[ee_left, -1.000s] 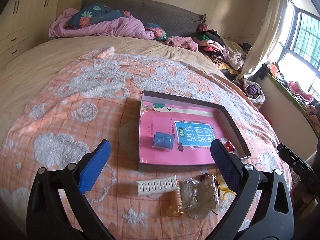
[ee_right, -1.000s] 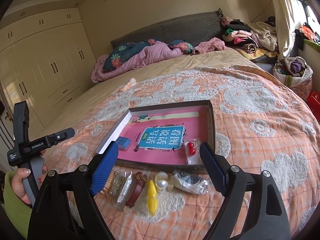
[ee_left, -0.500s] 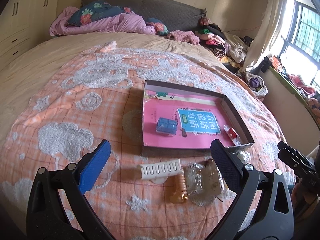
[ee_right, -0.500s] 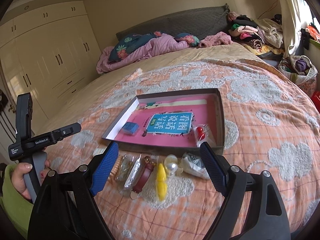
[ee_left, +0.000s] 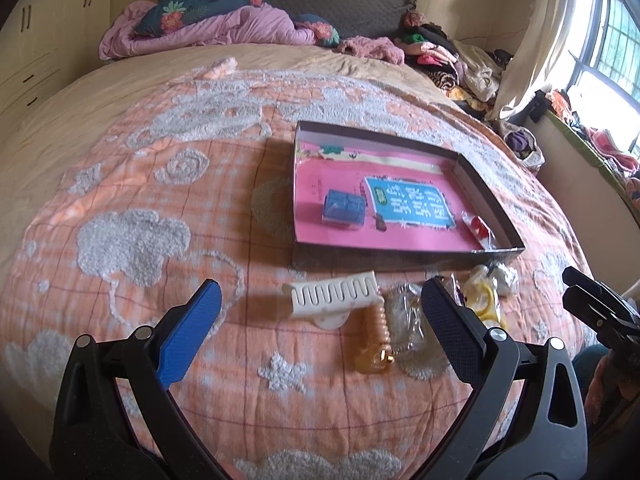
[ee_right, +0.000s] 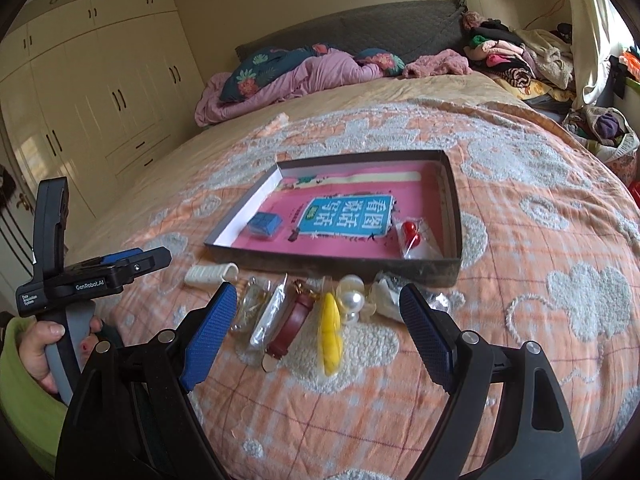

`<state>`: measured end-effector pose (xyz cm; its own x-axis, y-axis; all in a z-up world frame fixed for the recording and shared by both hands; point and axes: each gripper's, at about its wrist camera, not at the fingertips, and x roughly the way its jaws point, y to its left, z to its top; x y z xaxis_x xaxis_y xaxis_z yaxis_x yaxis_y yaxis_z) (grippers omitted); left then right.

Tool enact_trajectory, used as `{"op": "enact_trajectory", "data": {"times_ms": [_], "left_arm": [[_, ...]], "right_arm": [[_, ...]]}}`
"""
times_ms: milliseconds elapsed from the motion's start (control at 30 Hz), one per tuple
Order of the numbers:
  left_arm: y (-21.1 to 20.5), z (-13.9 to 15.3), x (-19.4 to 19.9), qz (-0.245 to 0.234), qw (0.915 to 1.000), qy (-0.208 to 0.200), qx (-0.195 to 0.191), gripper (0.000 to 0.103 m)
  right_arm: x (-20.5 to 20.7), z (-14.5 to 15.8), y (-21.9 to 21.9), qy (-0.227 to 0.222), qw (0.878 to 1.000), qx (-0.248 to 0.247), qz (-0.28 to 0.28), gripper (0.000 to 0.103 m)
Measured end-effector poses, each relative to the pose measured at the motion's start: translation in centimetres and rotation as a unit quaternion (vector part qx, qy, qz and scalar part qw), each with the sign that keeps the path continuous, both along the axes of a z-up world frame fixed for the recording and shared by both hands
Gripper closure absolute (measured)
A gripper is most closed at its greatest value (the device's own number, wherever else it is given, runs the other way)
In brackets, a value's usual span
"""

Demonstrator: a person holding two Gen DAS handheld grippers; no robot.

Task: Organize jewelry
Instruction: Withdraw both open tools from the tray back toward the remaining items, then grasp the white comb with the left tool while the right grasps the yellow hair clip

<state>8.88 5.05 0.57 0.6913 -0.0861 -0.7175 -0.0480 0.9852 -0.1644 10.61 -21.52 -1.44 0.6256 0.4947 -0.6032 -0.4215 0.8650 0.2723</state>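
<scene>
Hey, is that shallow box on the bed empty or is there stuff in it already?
Not empty: the box holds a blue case and a packet of red beads.

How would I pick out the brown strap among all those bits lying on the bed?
Find the shallow dark box with the pink book inside, on the orange patterned bedspread. A row of small items lies along its near edge. The brown leather strap sits mid-row, between a clear packet and a yellow piece; it is the only dark brown one, with a gold clasp at its far end.
</scene>
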Motion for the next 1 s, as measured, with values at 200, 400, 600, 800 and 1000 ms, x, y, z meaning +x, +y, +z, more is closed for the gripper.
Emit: {"op": "enact_trajectory", "data": {"times_ms": [200,400,600,800,1000], "left_arm": [[-0.4,-0.8,-0.1,-0.006,0.9999,0.012,0.004,0.010],[-0.9,-1.6,0.1,-0.013,0.9996,0.025,0.005,0.010],[-1.4,-2.6,0.4,-0.020,0.9991,0.038,0.007,0.010],[-1.3,-3.7,1.0,-0.019,0.9986,0.050,0.003,0.010],[-1.4,-4.2,1.6,-0.018,0.9986,0.050,-0.007,0.010]], "right_arm": [[0.1,-1.5,0.4,0.017,1.000,-0.013,0.004,0.021],[0.2,-3.3,1.2,0.039,0.999,-0.025,0.012,0.022],[0.9,-4.9,1.6,0.058,0.998,-0.032,0.016,0.031],[1.7,-6.6,1.9,0.074,0.996,-0.038,0.013,0.044],[2.4,-7.8,2.0,0.090,0.995,-0.031,0.018,0.066]]}}
